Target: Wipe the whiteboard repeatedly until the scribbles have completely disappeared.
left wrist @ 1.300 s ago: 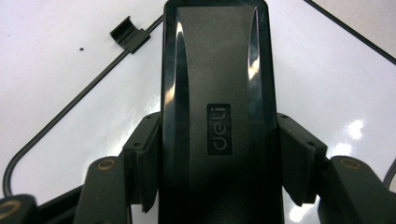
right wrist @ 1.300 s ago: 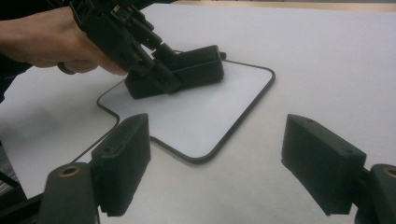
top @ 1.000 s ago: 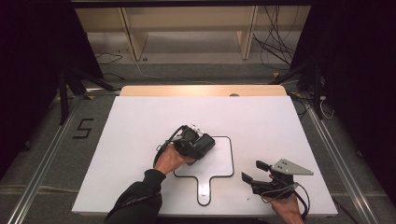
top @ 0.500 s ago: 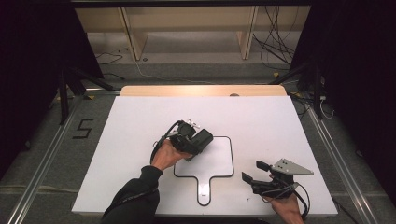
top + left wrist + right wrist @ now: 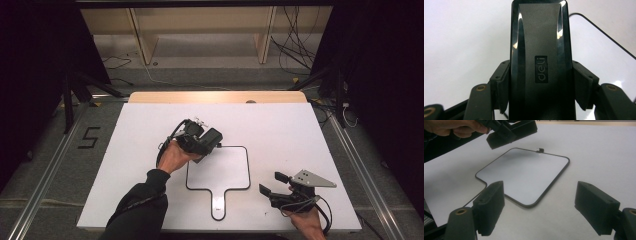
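Left gripper view: the left gripper [image 5: 541, 100] is clamped on a black stapler [image 5: 540, 62], whose far end is cut off, above the board's [image 5: 218, 170] upper left corner. Near the table's [image 5: 300, 130] front edge, the right gripper [image 5: 274, 184] gapes empty.

Recording lab, white table [image 5: 300, 130] on metal rails [image 5: 45, 185], black curtains, floor cables [image 5: 295, 30] (taped numeral beside it)

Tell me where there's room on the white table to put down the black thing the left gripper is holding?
The black stapler sits clamped in the left gripper. Free patches: the far strip between the paddle outline and the wooden edge, and the far right corner. The table left of the hand is bare too. It is crowded near the right gripper.
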`<state>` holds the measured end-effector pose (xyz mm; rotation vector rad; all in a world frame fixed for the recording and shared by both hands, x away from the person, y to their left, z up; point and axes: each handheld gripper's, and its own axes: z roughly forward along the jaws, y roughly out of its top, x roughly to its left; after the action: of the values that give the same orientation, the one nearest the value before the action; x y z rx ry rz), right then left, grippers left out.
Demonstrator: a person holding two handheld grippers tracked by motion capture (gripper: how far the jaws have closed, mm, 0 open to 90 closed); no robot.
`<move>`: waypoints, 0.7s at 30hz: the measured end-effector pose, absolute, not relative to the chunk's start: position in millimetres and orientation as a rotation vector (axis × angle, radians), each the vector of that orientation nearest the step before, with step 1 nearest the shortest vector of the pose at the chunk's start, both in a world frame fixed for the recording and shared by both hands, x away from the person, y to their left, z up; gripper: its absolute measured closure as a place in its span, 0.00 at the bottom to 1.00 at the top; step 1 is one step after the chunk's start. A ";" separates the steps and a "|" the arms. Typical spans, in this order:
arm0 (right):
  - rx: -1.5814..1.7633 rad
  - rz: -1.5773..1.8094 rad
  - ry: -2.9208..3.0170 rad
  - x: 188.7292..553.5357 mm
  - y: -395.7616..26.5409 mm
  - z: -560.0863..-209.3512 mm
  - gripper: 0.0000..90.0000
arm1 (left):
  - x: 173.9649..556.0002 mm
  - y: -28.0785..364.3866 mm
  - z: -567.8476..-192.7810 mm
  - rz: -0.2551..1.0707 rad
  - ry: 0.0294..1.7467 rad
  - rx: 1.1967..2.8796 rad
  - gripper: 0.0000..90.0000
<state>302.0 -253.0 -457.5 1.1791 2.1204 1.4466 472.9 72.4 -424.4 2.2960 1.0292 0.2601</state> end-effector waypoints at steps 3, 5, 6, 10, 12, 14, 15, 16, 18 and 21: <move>1.178 1.447 2.120 301.9 -253.0 -457.3 0.27 | 481.2 75.5 -421.0 0.273 1.048 2.284 0.45; 1.175 1.447 2.120 301.8 -253.1 -457.5 0.27 | 485.4 76.2 -418.6 0.280 1.052 2.280 0.44; 1.175 1.447 2.120 301.8 -253.1 -457.4 0.27 | 487.6 76.8 -417.5 0.286 1.050 2.277 0.45; 1.178 1.447 2.122 301.9 -252.9 -457.6 0.27 | 495.8 79.2 -415.5 0.286 1.069 2.270 0.44; 1.179 1.448 2.123 302.0 -252.8 -457.5 0.27 | 498.8 80.1 -416.4 0.291 1.078 2.262 0.44; 1.180 1.450 2.123 302.3 -253.1 -457.7 0.27 | 502.0 80.6 -417.9 0.289 1.092 2.254 0.44; 1.180 1.449 2.122 302.3 -253.3 -457.7 0.27 | 503.9 80.9 -418.6 0.288 1.091 2.258 0.44; 1.178 1.451 2.120 302.1 -253.4 -457.5 0.27 | 505.3 80.3 -419.6 0.285 1.096 2.256 0.44; 1.175 1.449 2.120 301.6 -253.5 -457.4 0.27 | 508.3 78.7 -420.8 0.289 1.090 2.267 0.44; 1.176 1.449 2.122 301.8 -253.1 -457.6 0.27 | 513.7 76.7 -421.1 0.289 1.093 2.260 0.44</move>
<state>301.8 -253.1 -457.6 1.1763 2.1222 1.4495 513.7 76.7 -421.1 2.2597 1.0927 0.2886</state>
